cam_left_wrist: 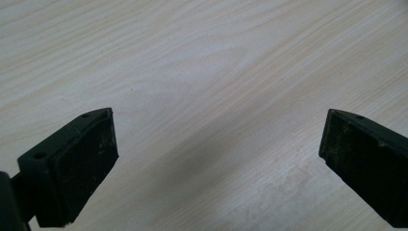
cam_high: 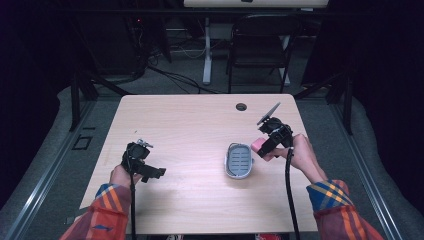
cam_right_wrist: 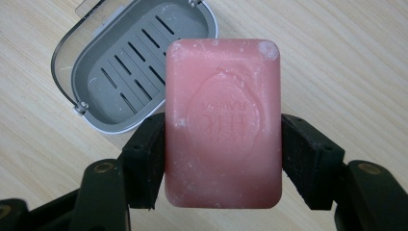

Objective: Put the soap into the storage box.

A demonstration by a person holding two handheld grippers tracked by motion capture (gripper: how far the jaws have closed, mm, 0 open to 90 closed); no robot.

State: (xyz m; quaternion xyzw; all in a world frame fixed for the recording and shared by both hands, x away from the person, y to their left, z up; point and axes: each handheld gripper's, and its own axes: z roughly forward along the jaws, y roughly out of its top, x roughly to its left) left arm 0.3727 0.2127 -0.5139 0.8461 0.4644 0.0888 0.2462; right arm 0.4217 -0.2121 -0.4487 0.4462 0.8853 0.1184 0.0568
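A pink bar of soap with an embossed stamp is clamped at its long sides between the jaws of my right gripper. In the high view the right gripper holds the soap just right of a grey slotted soap dish that lies open on the table. The dish lies beyond the soap in the right gripper view, nothing in it. My left gripper hovers over bare wood at the table's left front, its jaws wide apart with nothing between them.
The light wooden table has a round cable hole near its far edge. A black folding chair and a white desk leg stand on the floor beyond the table.
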